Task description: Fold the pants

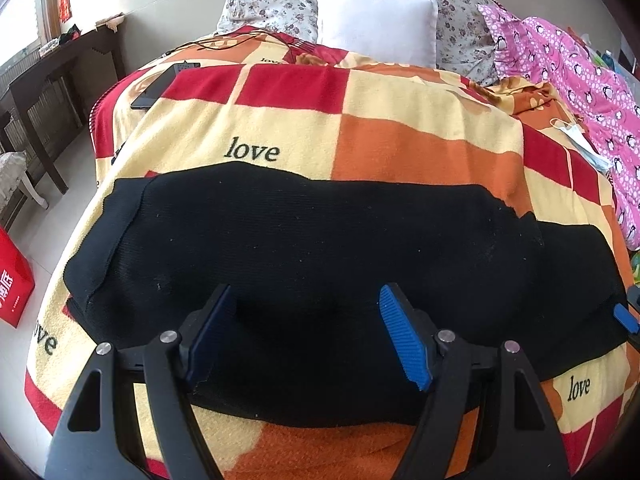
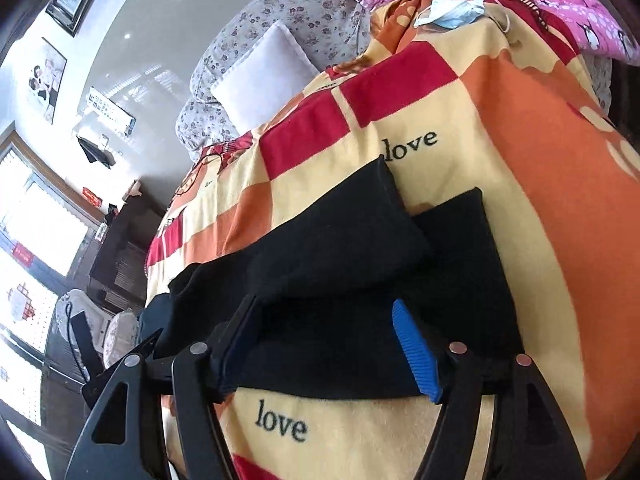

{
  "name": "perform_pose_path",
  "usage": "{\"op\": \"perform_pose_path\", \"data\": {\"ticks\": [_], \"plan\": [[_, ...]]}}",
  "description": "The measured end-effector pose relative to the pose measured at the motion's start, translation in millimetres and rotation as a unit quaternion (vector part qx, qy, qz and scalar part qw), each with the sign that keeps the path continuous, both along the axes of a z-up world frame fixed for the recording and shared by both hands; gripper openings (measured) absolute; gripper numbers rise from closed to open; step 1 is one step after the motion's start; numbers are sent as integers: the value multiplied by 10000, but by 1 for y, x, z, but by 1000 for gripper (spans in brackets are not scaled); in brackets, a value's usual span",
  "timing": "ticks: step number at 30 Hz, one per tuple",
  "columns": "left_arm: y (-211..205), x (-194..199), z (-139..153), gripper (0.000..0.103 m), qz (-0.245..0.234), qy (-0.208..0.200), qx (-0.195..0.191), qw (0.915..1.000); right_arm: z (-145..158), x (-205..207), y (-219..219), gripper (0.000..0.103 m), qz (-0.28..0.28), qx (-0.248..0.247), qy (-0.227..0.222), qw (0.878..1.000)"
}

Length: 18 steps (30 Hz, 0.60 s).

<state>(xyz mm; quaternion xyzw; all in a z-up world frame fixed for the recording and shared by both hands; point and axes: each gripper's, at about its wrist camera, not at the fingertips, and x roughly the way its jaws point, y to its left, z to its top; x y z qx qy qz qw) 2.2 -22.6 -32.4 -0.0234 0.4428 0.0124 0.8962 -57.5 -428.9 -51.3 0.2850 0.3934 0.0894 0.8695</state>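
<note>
Black pants (image 1: 304,240) lie stretched left to right across a checked red, orange and cream blanket (image 1: 420,152) printed with "love". My left gripper (image 1: 308,320) hovers over the near edge of the pants, jaws wide apart, and its blue pads (image 1: 404,340) press on nothing. In the right wrist view the pants (image 2: 360,248) end in two leg ends lying side by side, one overlapping the other. My right gripper (image 2: 324,344) stands open over the near hem there, with fabric below the gap. Its blue tip (image 1: 626,318) shows at the right edge of the left wrist view.
A white pillow (image 1: 376,20) and a floral quilt (image 1: 272,4) lie at the head of the bed. A pink penguin quilt (image 1: 580,80) and a face mask (image 1: 580,140) are on the right. A black device (image 1: 160,86) rests on the blanket, a red box (image 1: 12,284) on the floor.
</note>
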Motion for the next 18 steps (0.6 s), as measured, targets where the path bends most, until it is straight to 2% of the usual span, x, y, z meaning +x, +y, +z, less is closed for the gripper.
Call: {"op": "perform_pose_path", "data": {"ticks": [3,4,5,6,9,13,16,18], "plan": [[-1,-1,0,74,17,6,4,10000,-9,18,5,66,-20,103,-29,9999],[-1,-1,0,74,21,11,10,10000,-10,23,8,53,-44,87,-59,9999],[-1,-2,0,74,20,16,22,10000,-10,29,11,22,-73,-6,-127,9999],[-1,-2,1,74,20,17,32,10000,-9,34,15,5,-108,-168,-194,9996],[1,-3,4,74,22,4,34,10000,6,25,20,4,-146,-367,-453,9982],[1,-5,9,74,10,-96,-3,10000,39,-16,11,4,-258,-1025,-801,9912],[-5,-2,3,74,-50,-26,42,10000,32,-32,2,5,-260,-1267,-515,9903],[-8,-1,-2,74,-46,-4,102,9999,12,-24,2,15,-187,-1436,-109,9894]]}}
